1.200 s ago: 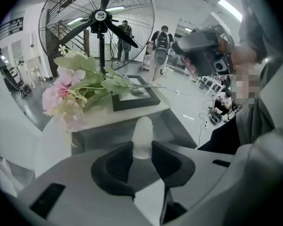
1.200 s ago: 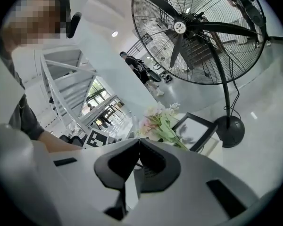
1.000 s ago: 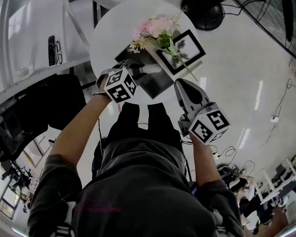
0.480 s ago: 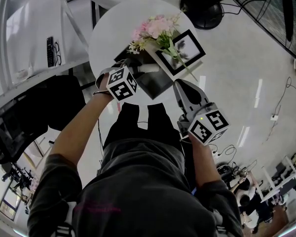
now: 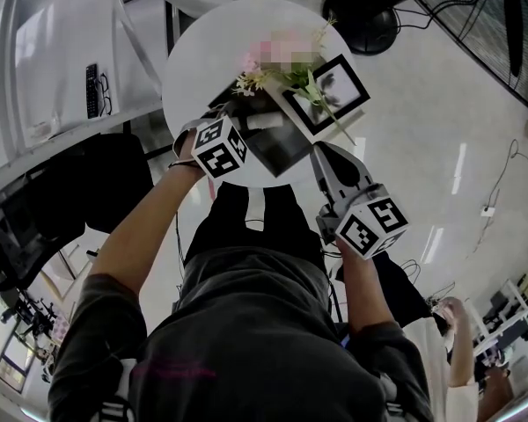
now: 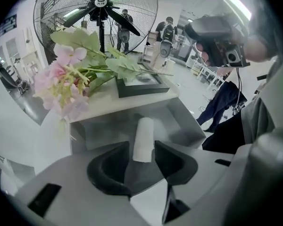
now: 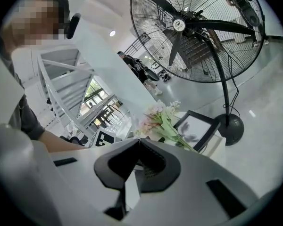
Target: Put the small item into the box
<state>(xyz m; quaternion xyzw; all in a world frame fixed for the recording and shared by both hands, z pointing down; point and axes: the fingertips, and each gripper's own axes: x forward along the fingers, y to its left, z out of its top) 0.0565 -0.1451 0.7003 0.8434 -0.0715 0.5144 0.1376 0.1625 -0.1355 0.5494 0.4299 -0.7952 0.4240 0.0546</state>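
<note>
A small white roll (image 6: 143, 138) lies inside the open grey box (image 6: 184, 122) on the round white table (image 5: 194, 55). In the head view the roll (image 5: 269, 123) shows in the box (image 5: 282, 148), just past my left gripper (image 5: 246, 124). That gripper (image 6: 141, 149) points steeply down into the box. Its jaws have just been opening and now stand open on either side of the roll's near end, with a thin gap at each pad. My right gripper (image 5: 320, 151) hovers at the table's near right edge, shut and empty (image 7: 139, 140).
A bunch of pink flowers (image 6: 66, 79) and a black picture frame (image 5: 327, 90) lie across the back of the box. A large floor fan (image 7: 198, 27) stands beyond the table, its base (image 5: 361, 16) by the table's far edge. A person (image 5: 440, 341) stands at the lower right.
The left jaws have spread apart from the white roll, which stays lying in the box. The right gripper has not moved. A person has walked into the lower right.
</note>
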